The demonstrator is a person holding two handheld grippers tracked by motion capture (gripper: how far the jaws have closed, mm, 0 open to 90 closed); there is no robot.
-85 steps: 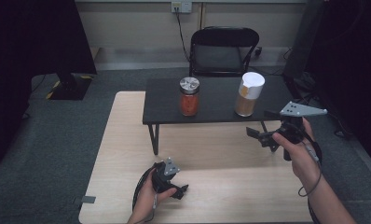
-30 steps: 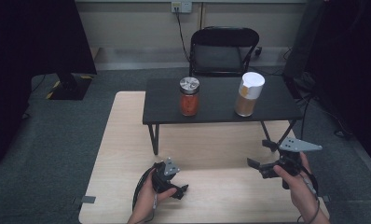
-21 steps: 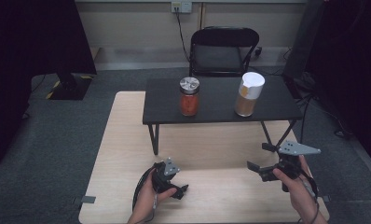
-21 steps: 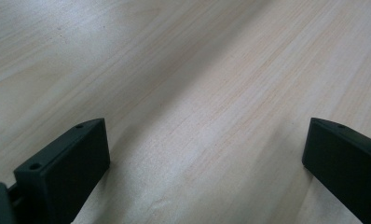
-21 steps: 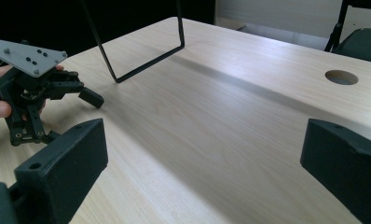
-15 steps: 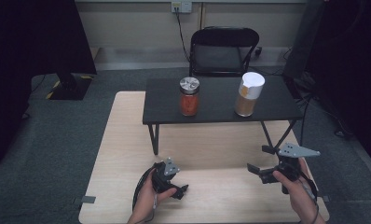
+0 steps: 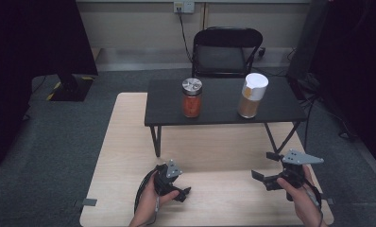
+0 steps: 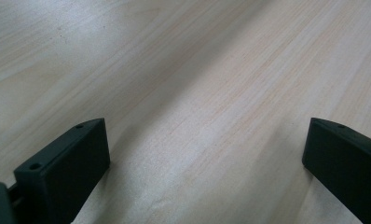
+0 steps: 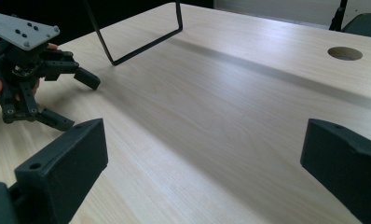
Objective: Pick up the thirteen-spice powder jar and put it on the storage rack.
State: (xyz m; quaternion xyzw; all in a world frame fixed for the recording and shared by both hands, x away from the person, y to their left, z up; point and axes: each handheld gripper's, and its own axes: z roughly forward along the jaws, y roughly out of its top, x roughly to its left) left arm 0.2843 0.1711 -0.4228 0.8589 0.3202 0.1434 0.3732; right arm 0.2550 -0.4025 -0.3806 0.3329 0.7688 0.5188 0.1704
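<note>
On the small black table [image 7: 219, 111] stand a glass jar [image 7: 192, 98] with red contents and a silver lid, and a tan canister [image 7: 252, 96] with a white lid. My left gripper [image 7: 176, 187] rests low on the light wood table [image 7: 129, 142] at the front left, jaws wide apart over bare wood [image 8: 204, 158]. My right gripper [image 7: 264, 164] is held at the front right, open and empty [image 9: 204, 158], pointing left. In the right gripper view the left gripper [image 9: 76, 100] lies farther off, also open.
The black table's wire legs [image 9: 141, 44] stand on the wood between the grippers and the far edge. A round cable hole [image 9: 344, 53] is in the wood top. A black folding chair [image 7: 226, 52] stands behind the tables.
My right gripper came down from beside the black table's right end to the front right of the wood table, then drifted slightly nearer. The left gripper stayed put.
</note>
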